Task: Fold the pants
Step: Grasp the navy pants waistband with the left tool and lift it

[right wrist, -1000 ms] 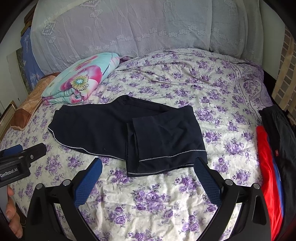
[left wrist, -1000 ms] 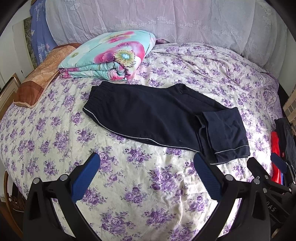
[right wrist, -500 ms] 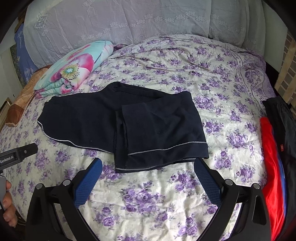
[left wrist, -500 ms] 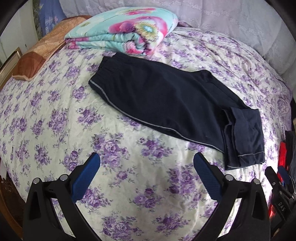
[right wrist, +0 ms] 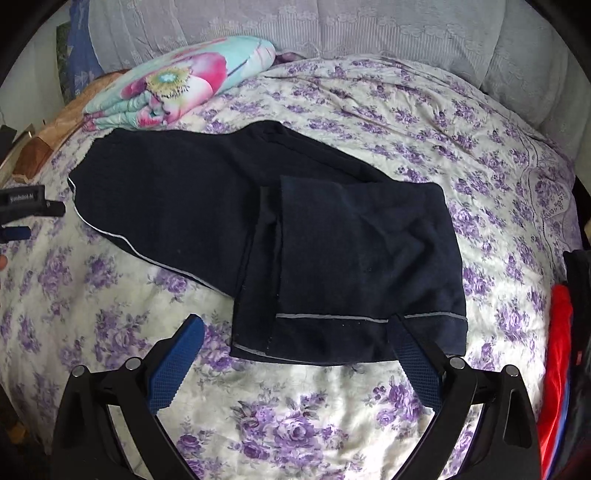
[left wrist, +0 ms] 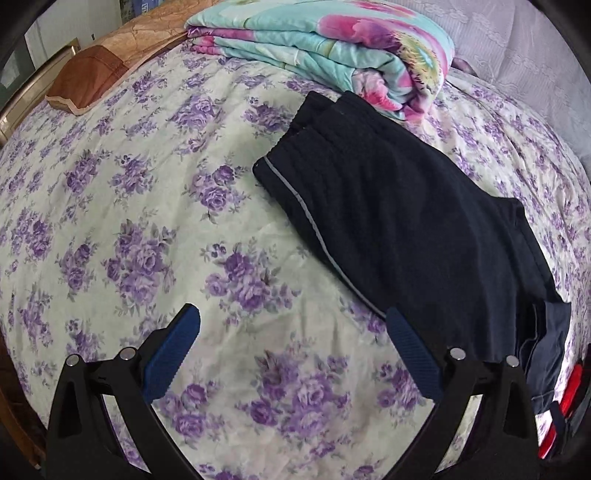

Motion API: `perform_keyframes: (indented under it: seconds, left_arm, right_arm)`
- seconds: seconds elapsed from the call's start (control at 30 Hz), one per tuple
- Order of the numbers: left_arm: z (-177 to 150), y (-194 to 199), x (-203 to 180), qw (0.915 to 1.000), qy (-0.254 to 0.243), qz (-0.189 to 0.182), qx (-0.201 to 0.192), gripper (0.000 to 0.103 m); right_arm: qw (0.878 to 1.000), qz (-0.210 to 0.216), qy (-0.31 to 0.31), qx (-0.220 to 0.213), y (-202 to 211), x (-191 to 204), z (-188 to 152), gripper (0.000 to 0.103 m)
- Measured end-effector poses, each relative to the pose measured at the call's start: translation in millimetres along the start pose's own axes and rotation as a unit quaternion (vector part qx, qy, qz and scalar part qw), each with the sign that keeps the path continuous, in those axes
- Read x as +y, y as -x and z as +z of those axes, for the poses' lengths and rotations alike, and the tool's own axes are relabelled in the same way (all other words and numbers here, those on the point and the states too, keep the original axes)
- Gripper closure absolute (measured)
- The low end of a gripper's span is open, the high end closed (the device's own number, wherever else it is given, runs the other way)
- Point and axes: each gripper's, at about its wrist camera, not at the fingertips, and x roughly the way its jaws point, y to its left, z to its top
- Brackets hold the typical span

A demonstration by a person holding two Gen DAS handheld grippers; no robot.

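Dark navy pants (left wrist: 399,221) with a thin grey side stripe lie flat on the floral bed sheet (left wrist: 147,221), legs folded back over themselves at the right end. In the right wrist view the pants (right wrist: 258,229) show the folded leg cuffs nearest me. My left gripper (left wrist: 291,343) is open and empty, low over the sheet just in front of the waistband side. My right gripper (right wrist: 295,347) is open and empty, its fingertips at the near edge of the folded cuffs. The left gripper's body (right wrist: 26,206) shows at the left edge of the right wrist view.
A folded floral quilt (left wrist: 332,48) lies just behind the waistband. A brown pillow (left wrist: 99,70) sits at the far left. Red and dark clothes (right wrist: 557,369) are piled at the bed's right edge. A lace-covered headboard (right wrist: 332,29) lines the back.
Both grippers have moved forward and down toward the pants. The left one now faces the waistband end; the right one has reached the folded cuffs. Both stay open.
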Motion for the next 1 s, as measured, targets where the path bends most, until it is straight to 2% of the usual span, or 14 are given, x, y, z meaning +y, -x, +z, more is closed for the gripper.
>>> perform_keyframes:
  seconds: [0.1,0.2,0.4,0.47,0.57,0.6,0.63,0.73,0.83,0.87,0.9,0.93,0.97,1.0]
  left_arm:
    - [18,-19,10,0.9989,0.029,-0.037,0.005,0.004]
    - [37,-39,13,0.996,0.047,-0.075,0.007,0.005]
    - [69,-68,2,0.9904,0.049,-0.127,-0.024,0.004]
    - [75,-72,3,0.985,0.077,-0.15,-0.034,0.004]
    - [75,-70,10,0.9719,0.139,-0.183,-0.049,0.005]
    - [73,-67,12,0.9681,0.149,-0.194,-0.054,0.007]
    - [73,-64,13,0.9671,0.152,-0.195,-0.06,0.015]
    - [62,-61,13,0.9714,0.146,-0.176,-0.062,0.041]
    - [52,-66,15,0.9723,0.131,-0.187,-0.049,0.051]
    - [52,-65,15,0.9723,0.125,-0.192,-0.048,0.051]
    - [52,-66,11,0.973,0.119,-0.192,-0.048,0.046]
    - [52,-66,8,0.9726,0.114,-0.197,-0.049,0.032]
    - [56,-68,1,0.9719,0.108,-0.203,-0.05,0.024]
    - [57,-68,-1,0.9723,0.1,-0.205,-0.051,0.009]
  right_arm:
    - [0.995,0.038,-0.096,-0.012,-2,-42,-1,0.004]
    - [0.987,0.03,-0.158,-0.011,-9,-79,3,0.004]
    - [0.989,-0.021,-0.144,-0.02,-20,-104,14,0.004]
    - [0.988,-0.015,-0.149,-0.026,-22,-113,17,0.004]
    - [0.987,-0.003,-0.158,-0.036,-24,-126,16,0.004]
    - [0.987,0.001,-0.159,-0.036,-25,-130,16,0.004]
    - [0.987,0.005,-0.16,-0.033,-27,-133,14,0.004]
    - [0.983,0.02,-0.177,-0.035,-34,-143,9,0.004]
    - [0.974,0.07,-0.212,-0.046,-43,-154,6,0.004]
    - [0.97,0.084,-0.224,-0.047,-47,-156,6,0.004]
    - [0.968,0.095,-0.23,-0.043,-52,-157,7,0.004]
    - [0.965,0.112,-0.233,-0.039,-57,-156,8,0.007]
    - [0.964,0.13,-0.23,-0.033,-64,-153,10,0.011]
    - [0.964,0.146,-0.221,-0.023,-71,-148,13,0.021]
